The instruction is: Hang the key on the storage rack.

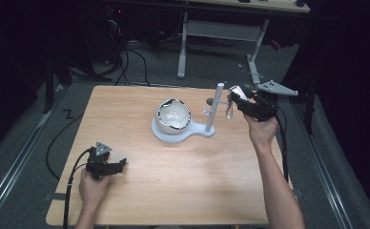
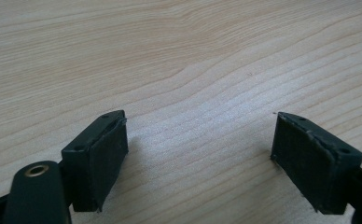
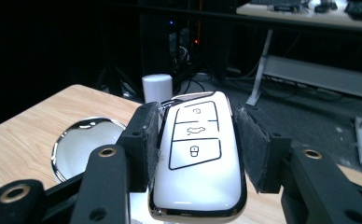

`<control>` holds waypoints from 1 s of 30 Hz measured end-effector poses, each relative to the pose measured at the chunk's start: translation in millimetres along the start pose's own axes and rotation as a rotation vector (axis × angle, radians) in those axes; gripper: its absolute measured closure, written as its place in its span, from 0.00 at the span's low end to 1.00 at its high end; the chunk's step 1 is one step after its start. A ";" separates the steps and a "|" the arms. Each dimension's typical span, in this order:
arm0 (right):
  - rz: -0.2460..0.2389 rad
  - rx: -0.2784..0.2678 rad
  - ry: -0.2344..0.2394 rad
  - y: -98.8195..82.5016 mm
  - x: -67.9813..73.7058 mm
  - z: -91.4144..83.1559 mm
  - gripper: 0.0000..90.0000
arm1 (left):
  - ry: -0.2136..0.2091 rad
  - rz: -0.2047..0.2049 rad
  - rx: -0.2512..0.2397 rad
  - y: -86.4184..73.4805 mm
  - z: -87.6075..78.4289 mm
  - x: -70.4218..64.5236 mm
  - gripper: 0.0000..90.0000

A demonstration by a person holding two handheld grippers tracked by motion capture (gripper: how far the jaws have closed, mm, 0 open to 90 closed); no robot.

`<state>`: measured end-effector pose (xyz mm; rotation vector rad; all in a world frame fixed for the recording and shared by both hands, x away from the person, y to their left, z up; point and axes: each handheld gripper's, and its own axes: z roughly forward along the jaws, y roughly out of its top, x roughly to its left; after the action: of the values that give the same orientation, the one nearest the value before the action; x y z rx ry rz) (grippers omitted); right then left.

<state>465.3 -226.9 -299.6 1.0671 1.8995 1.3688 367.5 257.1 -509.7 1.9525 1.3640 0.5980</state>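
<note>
A white car key fob point(image 3: 195, 154) with a chrome rim and three outlined buttons sits between the pads of my right gripper point(image 3: 200, 135), which is shut on it. From above, that gripper point(image 1: 240, 99) holds the key fob point(image 1: 235, 91) in the air just right of the white post point(image 1: 214, 107), and a loop point(image 1: 229, 112) hangs from the fob. The post rises from a white base that also carries a round chrome-rimmed bowl point(image 1: 172, 116). My left gripper point(image 1: 118, 164) rests low on the wooden table point(image 1: 183, 186) at the front left, open, with bare wood between its pads point(image 2: 100, 158).
Small pegs stick out from the post toward the bowl. Behind the table stands a desk on white legs point(image 1: 183, 47), with cables point(image 1: 135, 57) on the grey floor. The post top point(image 3: 156, 86) and the bowl point(image 3: 83, 140) lie just ahead of the fob.
</note>
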 end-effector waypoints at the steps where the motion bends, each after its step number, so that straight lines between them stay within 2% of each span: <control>1: -0.007 -0.003 0.001 1.5 1.7 -1.0 0.57 | 0.000 0.000 0.000 0.0 0.0 0.0 0.21; 5: -0.037 0.004 -0.010 5.5 5.9 -0.8 0.57 | 0.000 0.000 0.000 0.0 0.0 0.0 0.21; 7: -0.038 0.014 -0.016 4.8 5.2 1.3 0.57 | 0.000 0.000 0.000 0.0 0.0 0.0 0.21; 15: -0.003 0.040 -0.028 -9.1 -3.3 6.7 0.57 | 0.000 0.000 0.000 0.0 0.0 0.0 0.21; 20: -0.011 0.057 -0.050 -13.3 -6.5 5.7 0.57 | 0.000 0.000 0.000 0.0 0.0 0.0 0.21; 30: -0.002 0.087 -0.057 -25.6 -9.7 10.0 0.57 | 0.000 0.000 0.000 0.0 0.0 0.0 0.21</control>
<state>471.3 -234.2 -327.1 1.1334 1.9339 1.2511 367.5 257.1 -509.7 1.9524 1.3644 0.5981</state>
